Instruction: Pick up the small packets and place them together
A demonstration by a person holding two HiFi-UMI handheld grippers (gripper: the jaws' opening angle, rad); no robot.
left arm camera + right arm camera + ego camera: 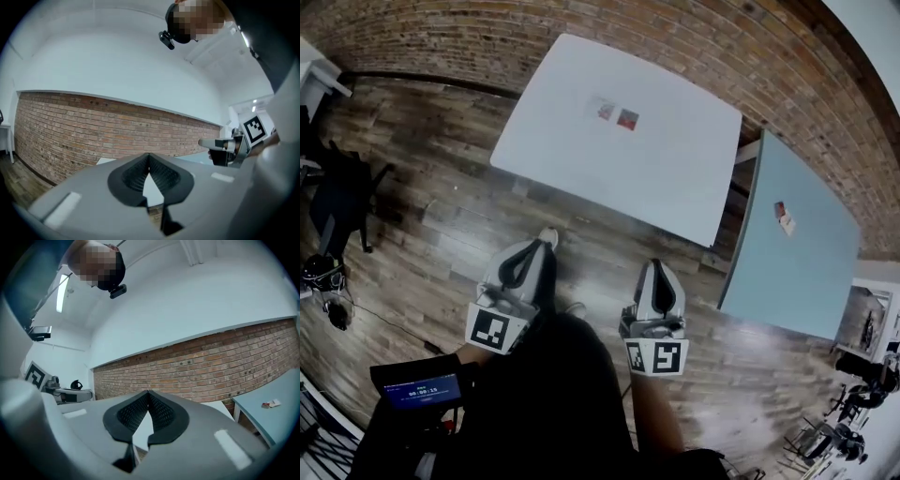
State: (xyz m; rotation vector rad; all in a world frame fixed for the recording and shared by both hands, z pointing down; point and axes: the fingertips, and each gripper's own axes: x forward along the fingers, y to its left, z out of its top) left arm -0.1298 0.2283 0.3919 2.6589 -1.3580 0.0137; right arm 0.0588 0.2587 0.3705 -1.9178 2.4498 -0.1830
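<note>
Head view, landmark: the white table (675, 178) stands up ahead on the plank floor (441, 225), and everything here is placed from it.
On the white table: two small packets toward its far side, a pale packet (602, 110) and a red packet (627, 119), lying just beside each other.
Right of the white table: a blue table (806, 272) with a second pair of packets (783, 217) on it, one red and one white, close together. The right gripper view picks them up too (271, 404).
Left side: the left gripper (539, 248) hangs low on the near side of the white table, well apart from it. In its own view (149, 157) the jaws are pressed pad to pad with nothing in them.
Right side: the right gripper (654, 267) is level with its partner, just as far off the white table. Its own view (148, 393) shows the jaws together and empty-handed.
In the way: bare planks lie between both grippers and the white table's near edge. The person's dark torso (553, 403) fills the bottom of the head view.
Around: a brick wall (534, 28) runs behind the white table, and a black chair (342, 202) sits far off to its left.
Writing: each gripper carries a marker cube (497, 328) (656, 356) with black-and-white squares. A small screen (420, 389) near the left gripper glows blue, but its characters are too small to read. The print on the packets is too small to read as well.
</note>
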